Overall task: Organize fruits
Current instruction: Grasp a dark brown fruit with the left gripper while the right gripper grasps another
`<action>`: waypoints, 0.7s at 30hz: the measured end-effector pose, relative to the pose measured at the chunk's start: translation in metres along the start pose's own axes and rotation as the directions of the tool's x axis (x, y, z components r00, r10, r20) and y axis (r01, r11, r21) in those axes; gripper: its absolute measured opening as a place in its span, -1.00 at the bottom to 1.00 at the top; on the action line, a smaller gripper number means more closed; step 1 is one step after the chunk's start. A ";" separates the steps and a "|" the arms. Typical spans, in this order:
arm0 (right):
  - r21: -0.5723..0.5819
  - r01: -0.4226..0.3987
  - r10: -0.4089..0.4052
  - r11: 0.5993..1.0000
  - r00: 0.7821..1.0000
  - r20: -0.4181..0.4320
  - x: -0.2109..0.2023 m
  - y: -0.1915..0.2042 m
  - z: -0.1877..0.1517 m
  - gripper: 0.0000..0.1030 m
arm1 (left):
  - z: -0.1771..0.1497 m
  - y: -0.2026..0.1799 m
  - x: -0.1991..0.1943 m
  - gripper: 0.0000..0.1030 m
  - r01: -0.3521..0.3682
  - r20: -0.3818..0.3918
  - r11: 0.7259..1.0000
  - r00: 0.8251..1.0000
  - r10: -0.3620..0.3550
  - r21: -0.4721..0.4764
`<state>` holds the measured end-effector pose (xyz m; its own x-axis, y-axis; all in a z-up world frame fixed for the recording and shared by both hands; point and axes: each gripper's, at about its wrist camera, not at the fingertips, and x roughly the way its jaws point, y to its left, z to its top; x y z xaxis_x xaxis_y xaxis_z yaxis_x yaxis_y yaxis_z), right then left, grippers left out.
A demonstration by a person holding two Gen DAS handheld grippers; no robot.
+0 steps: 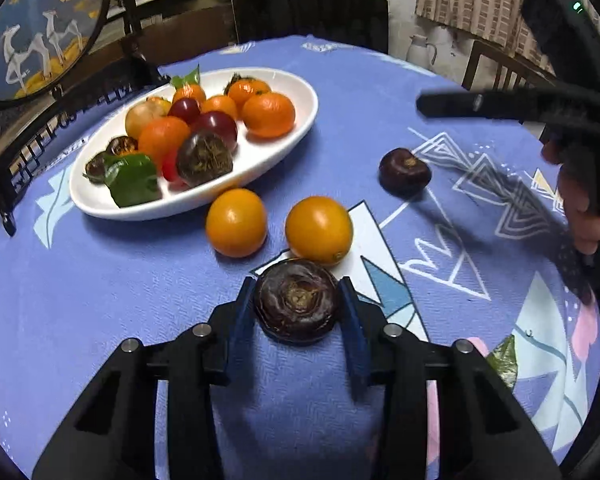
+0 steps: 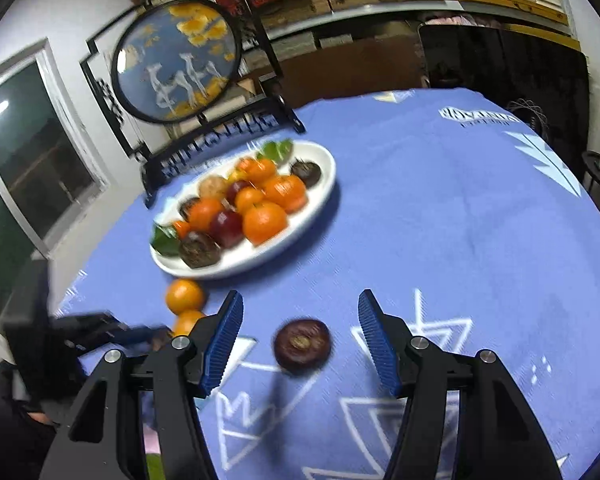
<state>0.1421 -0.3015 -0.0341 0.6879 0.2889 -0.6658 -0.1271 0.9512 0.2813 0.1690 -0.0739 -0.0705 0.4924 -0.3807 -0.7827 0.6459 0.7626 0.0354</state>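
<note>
We see the bench (image 1: pixel 100 280) bearing a white plate (image 1: pixel 292 136) heaped with fruit; near it lie two oranges (image 1: pixel 236 222). Left tongs (image 1: pixel 298 304) pinch a dark fruit (image 1: pixel 296 300) beside them; right tongs (image 2: pixel 300 332), spread, flank another dark fruit (image 2: pixel 302 344).

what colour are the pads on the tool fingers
Blue, ribbed pads on black fingers; clearest in the right wrist view.

Plate (image 1: pixel 296 92): glossy white ceramic. Tablecloth (image 1: pixel 100 280) beneath plate: matt woven cloth. Oranges (image 1: pixel 236 222) beside plate: smooth, shiny skin. Gripper pads (image 2: pixel 226 344): ribbed blue rubber.
</note>
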 end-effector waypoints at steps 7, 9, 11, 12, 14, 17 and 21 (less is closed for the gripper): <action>-0.168 0.091 -0.107 0.982 0.990 -0.093 0.024 0.029 -0.017 0.18 | -0.002 0.018 -0.037 -0.21 0.068 0.161 0.993 0.986 -0.052 -0.099; -0.221 0.140 -0.164 0.965 0.982 -0.097 0.034 0.037 -0.019 0.18 | -0.002 0.021 -0.041 -0.21 0.068 0.176 0.991 0.983 -0.047 -0.118; -0.243 0.165 -0.199 0.956 0.973 -0.121 0.046 0.039 -0.022 0.12 | -0.002 0.026 -0.041 -0.20 0.064 0.175 0.988 0.984 -0.039 -0.137; -0.249 0.165 -0.203 0.954 0.970 -0.136 0.050 0.039 -0.023 0.01 | -0.003 0.026 -0.042 -0.20 0.061 0.174 0.988 0.984 -0.036 -0.145; -0.237 0.167 -0.201 0.957 0.971 -0.129 0.048 0.038 -0.023 -0.22 | -0.001 0.029 -0.042 -0.20 0.059 0.176 0.986 0.984 -0.031 -0.158; -0.176 0.157 -0.176 0.972 0.979 -0.099 0.039 0.029 -0.022 -0.22 | -0.002 0.036 -0.044 -0.20 0.064 0.181 0.981 0.983 -0.030 -0.181; -0.130 0.087 -0.095 0.988 0.994 -0.052 0.017 0.027 -0.021 -0.22 | -0.005 0.043 -0.050 -0.20 0.072 0.193 0.974 0.981 -0.030 -0.214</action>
<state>0.1358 -0.2688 -0.0521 0.6587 0.2029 -0.7245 -0.1588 0.9787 0.1297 0.1691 -0.0199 -0.0334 0.5762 -0.4969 -0.6489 0.5396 0.8276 -0.1545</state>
